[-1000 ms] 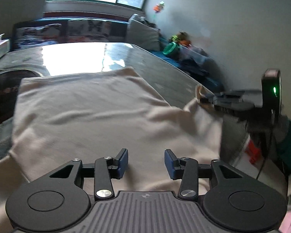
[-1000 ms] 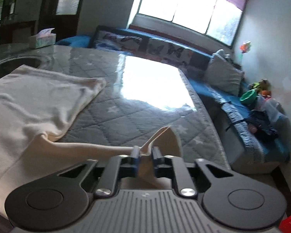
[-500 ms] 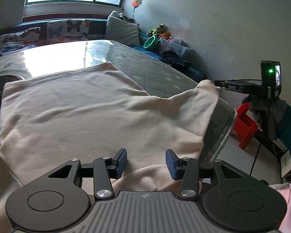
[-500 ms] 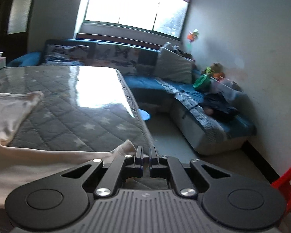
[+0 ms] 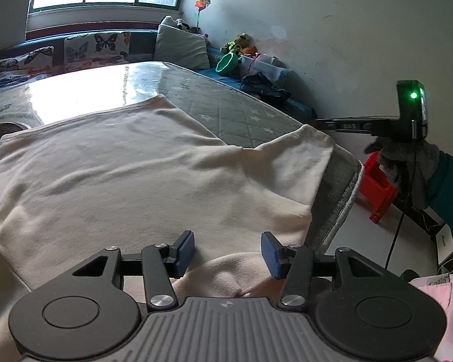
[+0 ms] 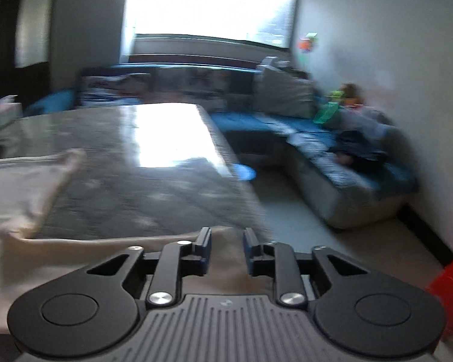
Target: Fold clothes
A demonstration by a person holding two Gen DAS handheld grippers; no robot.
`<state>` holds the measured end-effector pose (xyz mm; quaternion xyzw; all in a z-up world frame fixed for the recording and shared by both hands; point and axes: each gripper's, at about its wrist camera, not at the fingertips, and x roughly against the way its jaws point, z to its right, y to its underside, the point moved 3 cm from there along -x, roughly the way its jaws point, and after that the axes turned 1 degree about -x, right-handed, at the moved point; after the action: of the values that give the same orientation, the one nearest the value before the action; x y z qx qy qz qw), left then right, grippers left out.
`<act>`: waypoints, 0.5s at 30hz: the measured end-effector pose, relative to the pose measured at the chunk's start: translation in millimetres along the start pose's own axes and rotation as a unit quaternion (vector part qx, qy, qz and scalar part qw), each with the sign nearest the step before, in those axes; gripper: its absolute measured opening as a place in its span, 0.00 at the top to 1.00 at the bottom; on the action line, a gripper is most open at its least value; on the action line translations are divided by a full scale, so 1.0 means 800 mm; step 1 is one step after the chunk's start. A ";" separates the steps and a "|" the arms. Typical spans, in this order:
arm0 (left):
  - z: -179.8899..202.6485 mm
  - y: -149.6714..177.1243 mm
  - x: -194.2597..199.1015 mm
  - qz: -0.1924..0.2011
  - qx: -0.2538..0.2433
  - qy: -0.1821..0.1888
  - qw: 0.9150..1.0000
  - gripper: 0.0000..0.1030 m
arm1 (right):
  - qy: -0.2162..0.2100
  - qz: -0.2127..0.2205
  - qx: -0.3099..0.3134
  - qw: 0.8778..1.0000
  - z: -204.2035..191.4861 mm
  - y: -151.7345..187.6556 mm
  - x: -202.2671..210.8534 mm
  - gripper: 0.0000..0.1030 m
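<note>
Since a second ago, the right gripper [image 6: 226, 252] is no longer pinching the sleeve tip that it was carrying; that sleeve [image 5: 299, 163] is now lying flat, stretched toward the right edge of the bed, and the jaws are opening with nothing pressed between them.

Going from left to right in the left wrist view: the cream garment [image 5: 130, 175] is lying spread on the grey quilted mattress [image 5: 241, 111], its body smooth with only soft waves. Near the bottom a rounded fold of the same cloth is bulging up just under the left gripper [image 5: 228, 252], whose jaws are opening to a medium gap; the fabric is lying below them, and the pads are not pressing it. Further right the sleeve is reaching the mattress edge, and the right gripper is hovering just beside the cuff corner, apart from it.

I am judging this cloth as light, soft and limp, a little fuzzy, so it is not slipping easily but is drooping and wrinkling when lifted. The best places to take hold are seeming to be the cuff corner and the shoulder or hem edge, where the fabric is double and stiffer.
</note>
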<state>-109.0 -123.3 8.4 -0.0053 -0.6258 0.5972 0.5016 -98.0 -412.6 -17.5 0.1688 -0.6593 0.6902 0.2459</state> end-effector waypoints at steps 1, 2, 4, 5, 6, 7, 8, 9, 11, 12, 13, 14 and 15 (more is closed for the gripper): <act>0.000 0.000 0.000 0.000 0.001 -0.001 1.000 0.49 | -0.019 -0.004 0.003 1.000 -0.009 0.000 -0.004 0.66; 0.000 0.000 0.001 0.001 0.002 -0.001 1.000 0.49 | -0.036 -0.007 0.008 0.999 -0.018 0.000 -0.009 0.61; 0.001 0.000 0.001 0.001 0.004 -0.001 1.000 0.48 | -0.049 -0.011 0.020 0.999 -0.032 0.000 -0.019 0.58; 0.001 0.001 0.001 0.001 0.004 0.000 1.000 0.47 | -0.054 -0.014 0.026 0.998 -0.038 0.001 -0.024 0.58; 0.001 0.001 0.002 0.001 0.004 0.000 1.000 0.47 | -0.057 -0.018 0.025 0.998 -0.038 0.001 -0.030 0.58; 0.002 0.001 0.002 0.000 0.004 0.001 1.000 0.46 | -0.053 -0.022 0.024 0.998 -0.037 0.003 -0.034 0.56; 0.002 0.001 0.003 0.000 0.003 0.002 1.000 0.46 | -0.050 -0.024 0.021 0.998 -0.036 0.004 -0.039 0.51; 0.002 0.002 0.004 -0.001 0.002 0.003 1.000 0.46 | -0.045 -0.025 0.014 0.999 -0.032 0.004 -0.041 0.47; 0.003 0.003 0.006 -0.002 0.003 0.007 1.000 0.46 | -0.033 -0.028 -0.001 0.999 -0.023 0.003 -0.046 0.46; 0.003 0.003 0.007 -0.002 0.005 0.009 1.000 0.46 | -0.027 -0.030 -0.006 0.999 -0.020 0.004 -0.046 0.46; 0.003 0.004 0.008 -0.003 0.007 0.012 1.000 0.46 | -0.024 -0.030 -0.006 0.999 -0.018 0.004 -0.043 0.46; 0.003 0.005 0.010 -0.003 0.011 0.013 1.000 0.46 | -0.023 -0.029 -0.001 0.999 -0.019 0.004 -0.038 0.46; 0.003 0.005 0.011 -0.003 0.012 0.014 1.000 0.46 | -0.028 -0.025 0.005 0.999 -0.022 0.003 -0.032 0.46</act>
<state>-117.3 -118.3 11.2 -0.0056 -0.6115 0.6030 0.5123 -76.6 -397.8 -35.2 0.2060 -0.6579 0.6821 0.2439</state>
